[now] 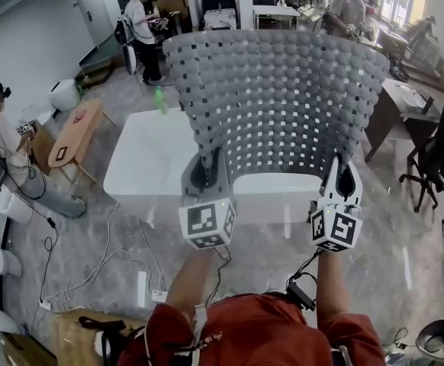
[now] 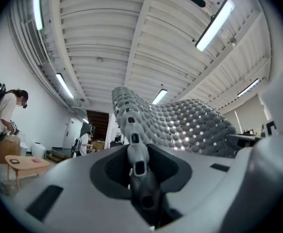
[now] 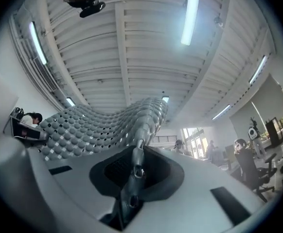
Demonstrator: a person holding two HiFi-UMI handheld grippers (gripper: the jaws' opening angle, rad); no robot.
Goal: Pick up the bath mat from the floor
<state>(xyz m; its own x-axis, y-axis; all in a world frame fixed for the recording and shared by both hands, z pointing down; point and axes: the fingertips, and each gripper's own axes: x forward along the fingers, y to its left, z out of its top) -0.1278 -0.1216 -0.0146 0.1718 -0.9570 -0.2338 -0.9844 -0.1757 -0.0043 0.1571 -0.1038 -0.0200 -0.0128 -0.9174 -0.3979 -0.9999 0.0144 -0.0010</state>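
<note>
1. Holding the bath mat (image 1: pixel 275 105) raised clear of the floor, I judge the pick-up all but done; it stands curled at 12 o'clock, above the white table (image 1: pixel 142 162)
2. My left gripper (image 1: pixel 207 175) pinches the mat's lower edge at 7 o'clock and my right gripper (image 1: pixel 345 183) pinches it at 5 o'clock, both with jaws narrow on it
3. Next I'd hold both pinches firm and level
4. The only container I spot is a cardboard box (image 1: pixel 69 330) at 7 o'clock; I can't tell what is in it
</note>
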